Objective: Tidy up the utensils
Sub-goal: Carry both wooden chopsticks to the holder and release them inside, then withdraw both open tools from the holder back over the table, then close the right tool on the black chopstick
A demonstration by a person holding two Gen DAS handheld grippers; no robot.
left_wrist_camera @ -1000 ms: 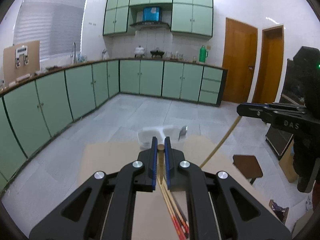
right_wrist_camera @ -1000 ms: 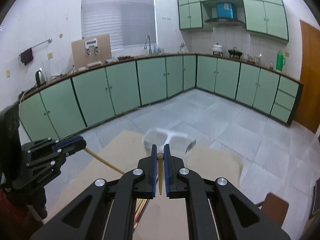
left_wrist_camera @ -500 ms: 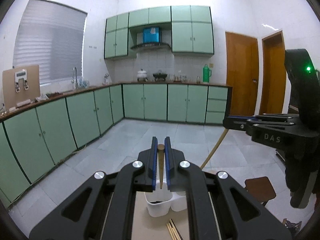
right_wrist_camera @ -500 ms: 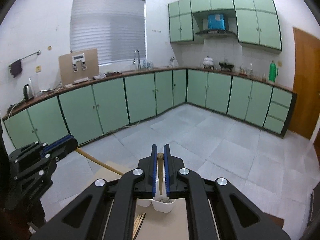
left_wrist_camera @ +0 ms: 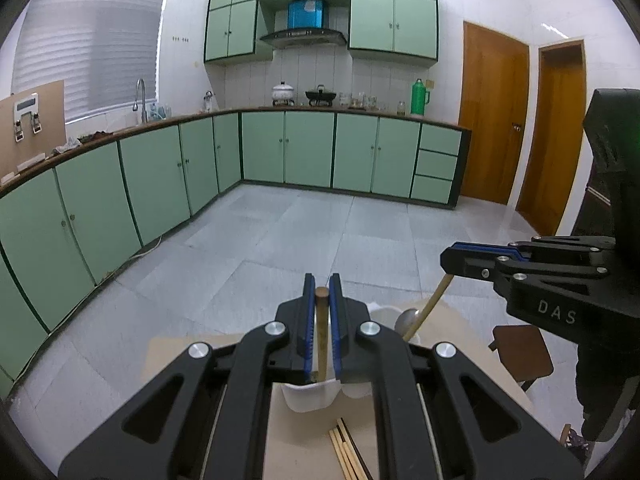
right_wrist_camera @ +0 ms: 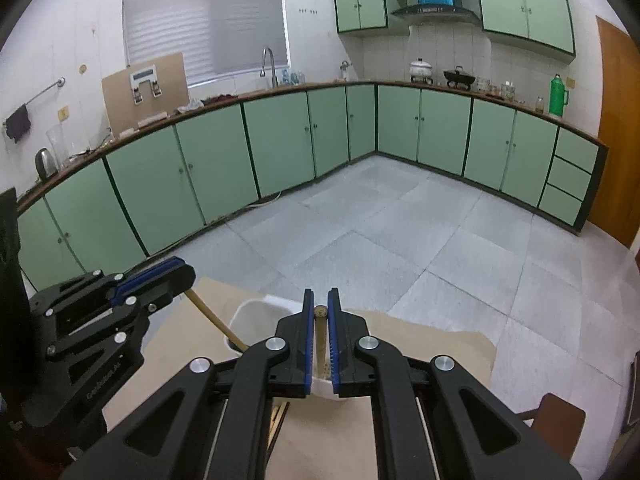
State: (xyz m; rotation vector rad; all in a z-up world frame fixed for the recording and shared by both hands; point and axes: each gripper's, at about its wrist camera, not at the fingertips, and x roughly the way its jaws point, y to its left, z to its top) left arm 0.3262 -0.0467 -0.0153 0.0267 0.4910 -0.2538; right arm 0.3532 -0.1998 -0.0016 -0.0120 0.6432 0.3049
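Observation:
My left gripper (left_wrist_camera: 321, 294) is shut on a wooden stick utensil (left_wrist_camera: 321, 336) whose lower end reaches into a white utensil holder (left_wrist_camera: 310, 398). My right gripper (right_wrist_camera: 318, 312) is shut on a second wooden stick utensil (right_wrist_camera: 320, 342) that hangs over the same white holder (right_wrist_camera: 250, 314). In the left wrist view the right gripper (left_wrist_camera: 460, 258) holds its stick (left_wrist_camera: 428, 308) slanting down into the holder beside a metal spoon (left_wrist_camera: 405, 318). In the right wrist view the left gripper (right_wrist_camera: 176, 276) holds its stick (right_wrist_camera: 216, 320) slanting into the holder.
The holder stands on a tan table (right_wrist_camera: 420, 344). Loose chopsticks (left_wrist_camera: 346, 454) lie on the table in front of the holder. A brown stool (left_wrist_camera: 520, 354) stands to the right. Green cabinets (left_wrist_camera: 168, 184) line the far walls beyond a tiled floor.
Both grippers have tilted back down after pointing up at the room. The sticks' lower ends now sit in or over the holder, and both grippers are closer together above it.

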